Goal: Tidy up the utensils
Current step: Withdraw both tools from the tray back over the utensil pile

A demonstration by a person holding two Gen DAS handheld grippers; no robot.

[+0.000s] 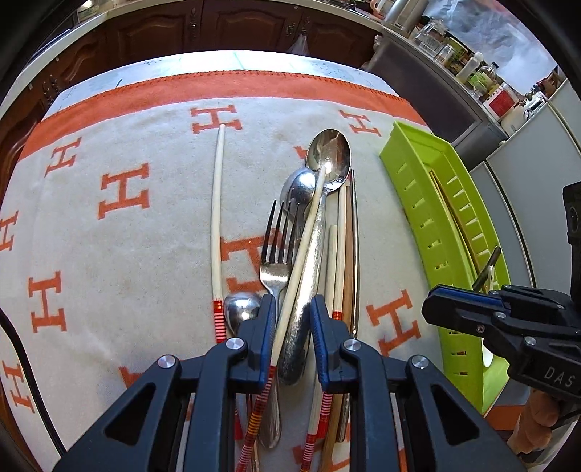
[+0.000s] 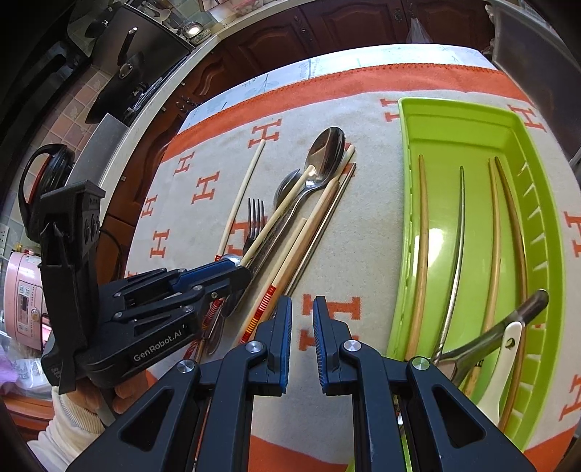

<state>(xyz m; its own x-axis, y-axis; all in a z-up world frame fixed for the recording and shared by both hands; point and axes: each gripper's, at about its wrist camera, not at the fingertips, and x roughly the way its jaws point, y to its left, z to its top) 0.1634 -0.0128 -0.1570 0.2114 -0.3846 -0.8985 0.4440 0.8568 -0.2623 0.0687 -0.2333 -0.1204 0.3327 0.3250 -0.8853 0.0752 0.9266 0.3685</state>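
Note:
A pile of utensils lies on the orange-and-cream cloth: a large steel spoon [image 1: 319,203], a fork [image 1: 277,254], smaller spoons and several chopsticks. A cream chopstick [image 1: 305,232] with a red-striped end lies across the large spoon. My left gripper [image 1: 292,319] is low over the pile, jaws a little apart around this chopstick and the large spoon's handle; it also shows in the right wrist view [image 2: 232,272]. A green tray [image 2: 472,127] at the right holds several chopsticks and a ladle. My right gripper [image 2: 302,323] is open and empty above the cloth left of the tray.
One cream chopstick [image 1: 218,218] lies alone left of the pile. Dark wooden cabinets [image 1: 218,25] stand past the table's far edge. A counter with bottles and jars [image 1: 472,65] is at the back right. A pink appliance [image 2: 25,297] stands at the left.

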